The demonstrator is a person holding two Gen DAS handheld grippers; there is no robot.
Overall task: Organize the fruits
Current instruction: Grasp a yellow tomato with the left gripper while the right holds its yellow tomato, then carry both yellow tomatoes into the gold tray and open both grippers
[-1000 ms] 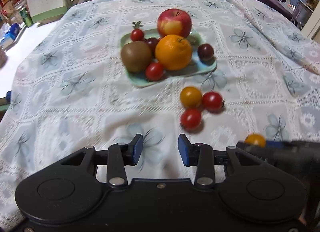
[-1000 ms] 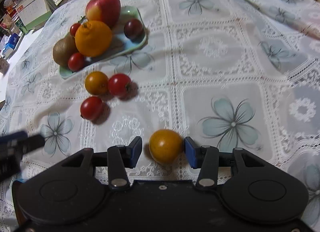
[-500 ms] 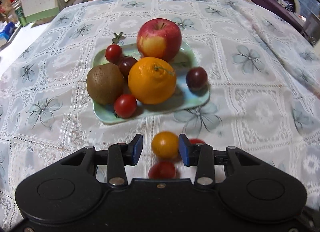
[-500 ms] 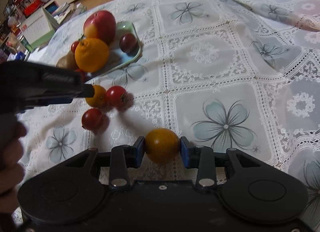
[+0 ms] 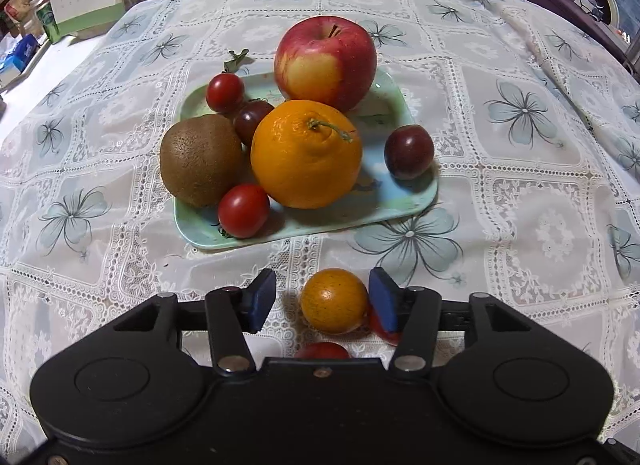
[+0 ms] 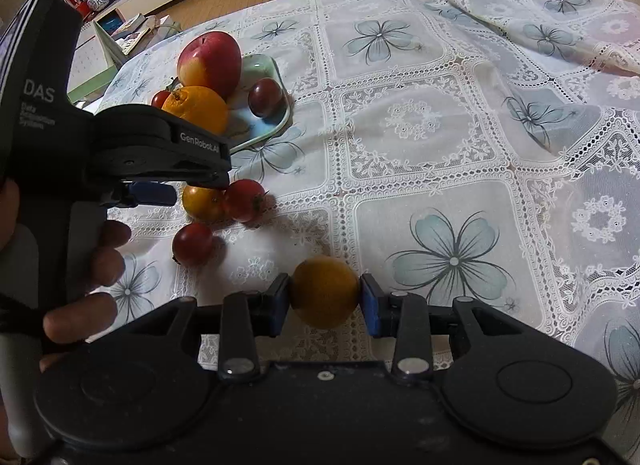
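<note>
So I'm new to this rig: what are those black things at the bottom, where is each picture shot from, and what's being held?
Each is a hand-held two-finger gripper with its own camera looking along the fingers; no robot arm. In the left view, the left gripper stands open around a yellow tomato, not clamped. In the right view, the right gripper is shut on another yellow tomato. Beyond, a green tray holds an apple, orange, kiwi and small fruits.

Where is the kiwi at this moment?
In the left wrist view, the kiwi sits on the left edge of the green tray, touching the orange, with a red tomato just in front.
</note>
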